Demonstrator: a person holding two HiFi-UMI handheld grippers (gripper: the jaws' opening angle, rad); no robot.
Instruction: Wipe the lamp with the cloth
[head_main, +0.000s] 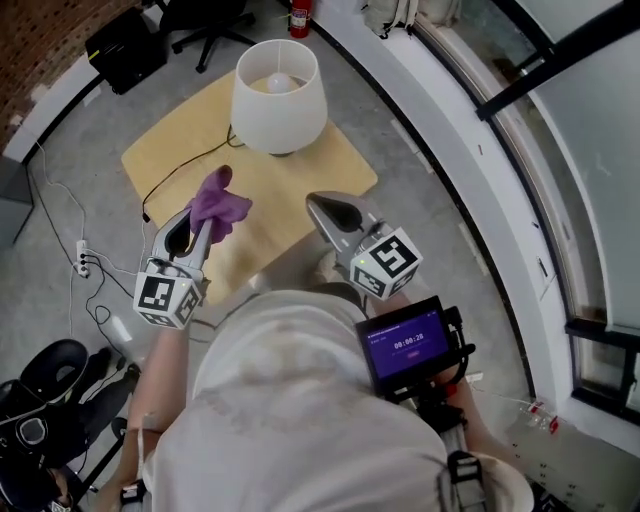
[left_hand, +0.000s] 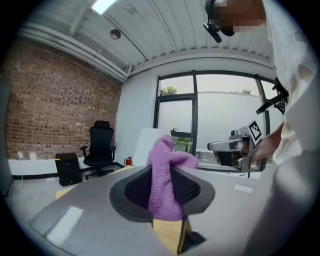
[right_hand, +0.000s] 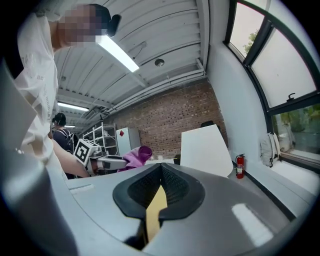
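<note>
Left gripper (head_main: 203, 225) pinches the purple cloth (head_main: 221, 202), which bunches out past its tips. Right gripper (head_main: 320, 206) closed, empty. Lamp (head_main: 278, 95) upright on wooden table (head_main: 335, 165), beyond both, untouched.

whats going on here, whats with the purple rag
A person stands at a wooden table with a gripper in each hand. The left gripper is shut on a purple cloth, held short of the white lamp and not touching it. The right gripper is shut and empty. Wiping has not begun.
</note>
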